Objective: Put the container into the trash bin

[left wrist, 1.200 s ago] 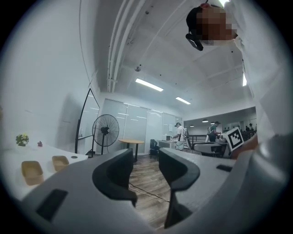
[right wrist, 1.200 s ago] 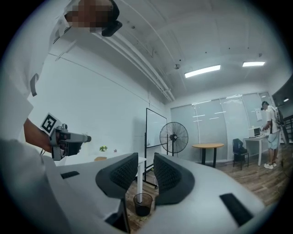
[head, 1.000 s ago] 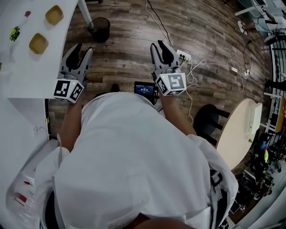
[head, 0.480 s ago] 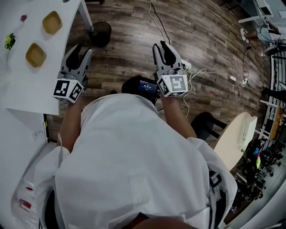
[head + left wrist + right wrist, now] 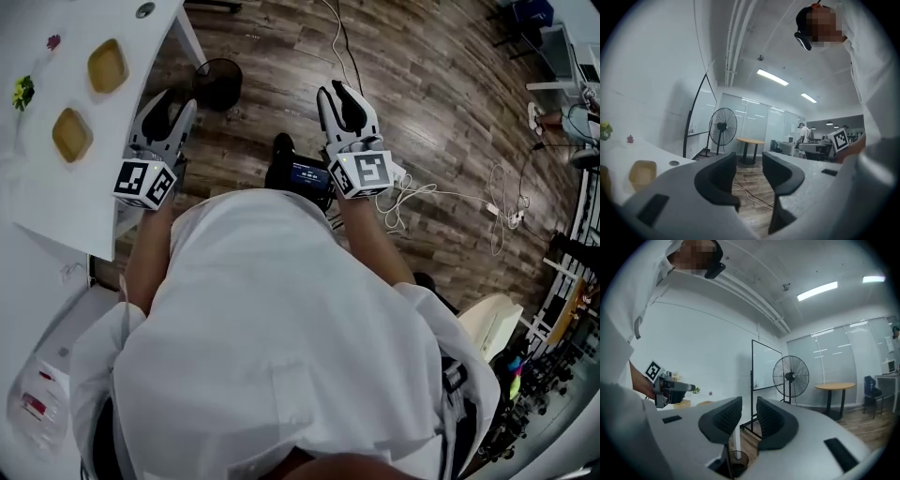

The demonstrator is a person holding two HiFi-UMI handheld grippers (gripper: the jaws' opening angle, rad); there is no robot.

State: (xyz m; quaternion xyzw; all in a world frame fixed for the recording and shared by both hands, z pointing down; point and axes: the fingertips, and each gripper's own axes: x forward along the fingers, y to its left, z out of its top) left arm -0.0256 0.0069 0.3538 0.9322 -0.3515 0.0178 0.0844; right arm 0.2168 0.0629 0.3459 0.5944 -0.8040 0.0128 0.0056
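Yellow container (image 5: 72, 134) lies on the table, beside the left tool (image 5: 173, 105).

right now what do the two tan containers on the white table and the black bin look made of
Two tan square containers: probably moulded paper pulp, going by the matte surface and soft rounded corners. Black round bin: perhaps wire mesh or thin plastic; too small to tell.

Left gripper (image 5: 167, 112) and right gripper (image 5: 343, 101) held forward, jaws apart, empty
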